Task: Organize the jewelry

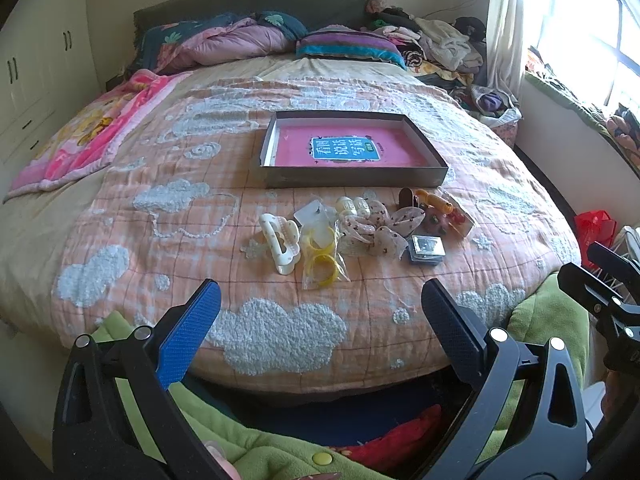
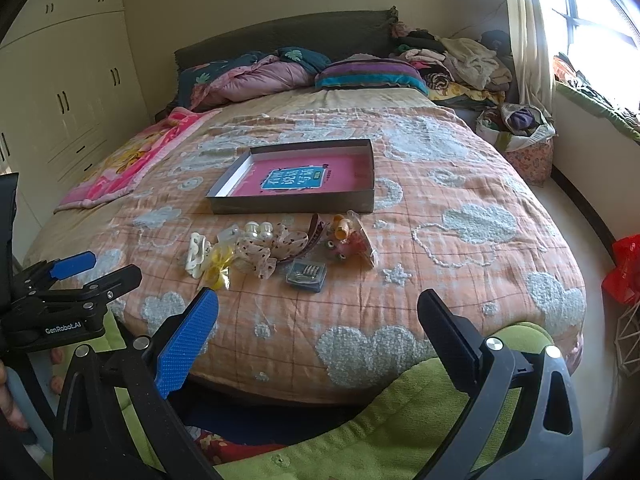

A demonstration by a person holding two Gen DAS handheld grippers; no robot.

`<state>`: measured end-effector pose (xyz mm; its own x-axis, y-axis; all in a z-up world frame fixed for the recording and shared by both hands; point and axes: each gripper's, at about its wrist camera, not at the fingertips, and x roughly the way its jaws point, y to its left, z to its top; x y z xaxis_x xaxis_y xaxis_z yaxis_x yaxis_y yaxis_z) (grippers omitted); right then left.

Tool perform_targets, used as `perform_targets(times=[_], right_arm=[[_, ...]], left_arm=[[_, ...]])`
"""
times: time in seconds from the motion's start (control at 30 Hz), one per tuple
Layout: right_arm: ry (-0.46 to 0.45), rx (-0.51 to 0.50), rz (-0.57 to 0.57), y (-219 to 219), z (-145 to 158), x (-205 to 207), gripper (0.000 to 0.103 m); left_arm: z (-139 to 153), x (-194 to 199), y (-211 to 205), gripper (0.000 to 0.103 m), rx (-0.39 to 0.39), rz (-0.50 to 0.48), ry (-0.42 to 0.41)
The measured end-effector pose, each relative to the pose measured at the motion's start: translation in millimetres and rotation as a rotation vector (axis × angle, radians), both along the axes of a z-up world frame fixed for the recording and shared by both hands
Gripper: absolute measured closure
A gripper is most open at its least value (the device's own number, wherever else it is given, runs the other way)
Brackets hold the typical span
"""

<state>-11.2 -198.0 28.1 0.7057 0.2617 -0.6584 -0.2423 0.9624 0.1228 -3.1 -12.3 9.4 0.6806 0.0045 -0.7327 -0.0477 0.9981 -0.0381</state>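
A pile of hair accessories and jewelry lies on the bed in front of a shallow grey box (image 1: 430,148) (image 2: 366,160) with a pink bottom. The pile holds a white claw clip (image 1: 282,242) (image 2: 196,256), yellow rings in a bag (image 1: 322,258) (image 2: 218,266), a dotted bow (image 1: 380,230) (image 2: 260,252), a small clear case (image 1: 427,249) (image 2: 306,274) and orange and pink pieces (image 1: 440,206) (image 2: 348,240). My left gripper (image 1: 320,300) is open and empty, short of the pile. My right gripper (image 2: 318,312) is open and empty, near the bed's front edge.
The bed has an orange quilt with white clouds (image 1: 276,336) (image 2: 480,224). Pillows and clothes are heaped at the headboard (image 1: 352,46). White wardrobes (image 2: 60,92) stand left. A red bag (image 2: 624,268) sits on the floor at right. Green fabric (image 2: 400,420) lies below the grippers.
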Motion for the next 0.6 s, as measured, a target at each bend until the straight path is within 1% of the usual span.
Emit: perform_targets(times=[0.6], right_arm=[[-0.001,0.012,0.028,4.5,1.1,0.8,0.004]], left_arm=[[2.4,-1.4,1.1,0.009,0.001,-0.001,-0.006]])
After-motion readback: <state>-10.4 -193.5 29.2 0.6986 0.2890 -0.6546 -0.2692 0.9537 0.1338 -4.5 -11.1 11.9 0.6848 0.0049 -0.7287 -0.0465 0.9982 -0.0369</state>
